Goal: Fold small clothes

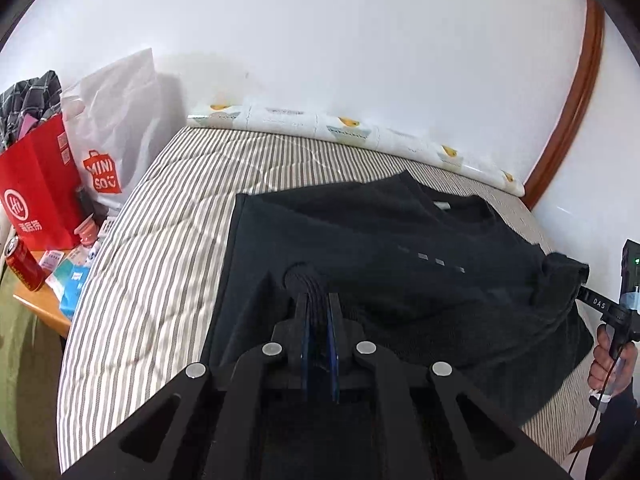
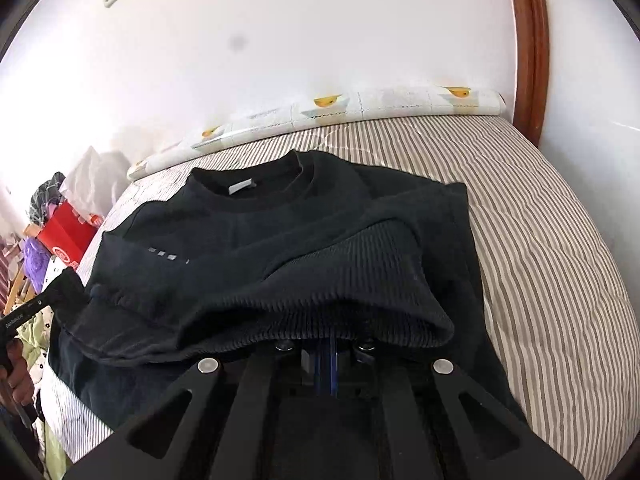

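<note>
Both hand-held grippers are pinching a black sweatshirt lying on a striped bed.

Left wrist view: the left hand-held gripper (image 1: 319,300) is pressing its blue-padded fingers together on a ribbed cuff of the black sweatshirt (image 1: 400,264), which is spreading flat across the grey-and-white striped quilted bed (image 1: 160,264); small grey squares are showing on its chest. The right hand-held gripper (image 1: 580,294), marked "DAS", is gripping the far hem. A white "MINISO" bag (image 1: 116,128), a red paper bag (image 1: 38,192) and a red can (image 1: 24,264) are sitting at left. Right wrist view: the right hand-held gripper (image 2: 330,344) is closing on the ribbed knit hem, fingertips hidden under the fabric; a pale neck label (image 2: 242,187) is showing in the collar.
</note>
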The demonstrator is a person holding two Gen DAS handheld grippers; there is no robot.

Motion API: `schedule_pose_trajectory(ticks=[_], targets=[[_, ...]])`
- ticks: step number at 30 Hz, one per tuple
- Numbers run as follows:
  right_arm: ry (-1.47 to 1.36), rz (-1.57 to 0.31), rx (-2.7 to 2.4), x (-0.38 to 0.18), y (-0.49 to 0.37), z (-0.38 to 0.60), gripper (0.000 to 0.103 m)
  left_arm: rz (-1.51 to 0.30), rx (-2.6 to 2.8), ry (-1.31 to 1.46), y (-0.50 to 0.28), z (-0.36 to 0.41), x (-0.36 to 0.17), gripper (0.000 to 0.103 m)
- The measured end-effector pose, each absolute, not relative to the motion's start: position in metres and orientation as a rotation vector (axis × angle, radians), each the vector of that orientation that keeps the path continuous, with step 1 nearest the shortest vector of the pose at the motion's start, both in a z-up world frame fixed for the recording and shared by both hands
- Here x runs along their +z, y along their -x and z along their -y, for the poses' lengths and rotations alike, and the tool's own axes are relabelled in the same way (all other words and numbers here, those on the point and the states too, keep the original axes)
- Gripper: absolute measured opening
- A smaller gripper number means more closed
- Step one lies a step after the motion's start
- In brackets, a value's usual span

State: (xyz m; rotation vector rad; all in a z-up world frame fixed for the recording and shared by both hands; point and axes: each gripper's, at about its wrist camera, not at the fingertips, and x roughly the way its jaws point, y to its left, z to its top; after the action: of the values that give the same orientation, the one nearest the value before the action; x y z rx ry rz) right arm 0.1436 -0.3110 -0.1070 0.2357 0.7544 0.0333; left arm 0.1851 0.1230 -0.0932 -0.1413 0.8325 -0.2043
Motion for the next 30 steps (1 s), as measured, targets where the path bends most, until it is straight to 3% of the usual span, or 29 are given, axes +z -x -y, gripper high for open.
schedule_pose_trajectory(ticks=[10,12,14,16,19,22,25,30], targets=[[-0.181,-0.812,-0.027,-0.111,-0.205,0.321,0.006,-0.894,-0.208,0.193,-0.239,-0.118,-0.102,0.008],[-0.172,-0.81,-0.023,-0.109,-0.212,0.324,0.015,-0.9,-0.215,0.195,-0.245,-0.116,-0.103,0.008],[-0.172,-0.816,-0.014,-0.108,-0.221,0.326,0.042,-0.902,-0.225,0.205,-0.248,-0.118,-0.101,0.011],[-0.151,-0.825,-0.017,-0.11,-0.23,0.326,0.048,-0.89,-0.227,0.213,-0.248,-0.121,-0.098,0.018],[-0.119,-0.856,-0.01,-0.113,-0.247,0.322,0.048,-0.859,-0.222,0.212,-0.245,-0.129,-0.09,0.037],[-0.084,-0.893,-0.017,-0.121,-0.264,0.315,0.048,-0.837,-0.212,0.209,-0.241,-0.139,-0.088,0.042],[-0.06,-0.904,0.006,-0.126,-0.272,0.308,0.023,-0.841,-0.215,0.226,-0.238,-0.147,-0.089,0.043],[-0.077,-0.768,-0.015,-0.102,-0.26,0.316,0.016,-0.814,-0.227,0.221,-0.23,-0.154,-0.087,0.05]])
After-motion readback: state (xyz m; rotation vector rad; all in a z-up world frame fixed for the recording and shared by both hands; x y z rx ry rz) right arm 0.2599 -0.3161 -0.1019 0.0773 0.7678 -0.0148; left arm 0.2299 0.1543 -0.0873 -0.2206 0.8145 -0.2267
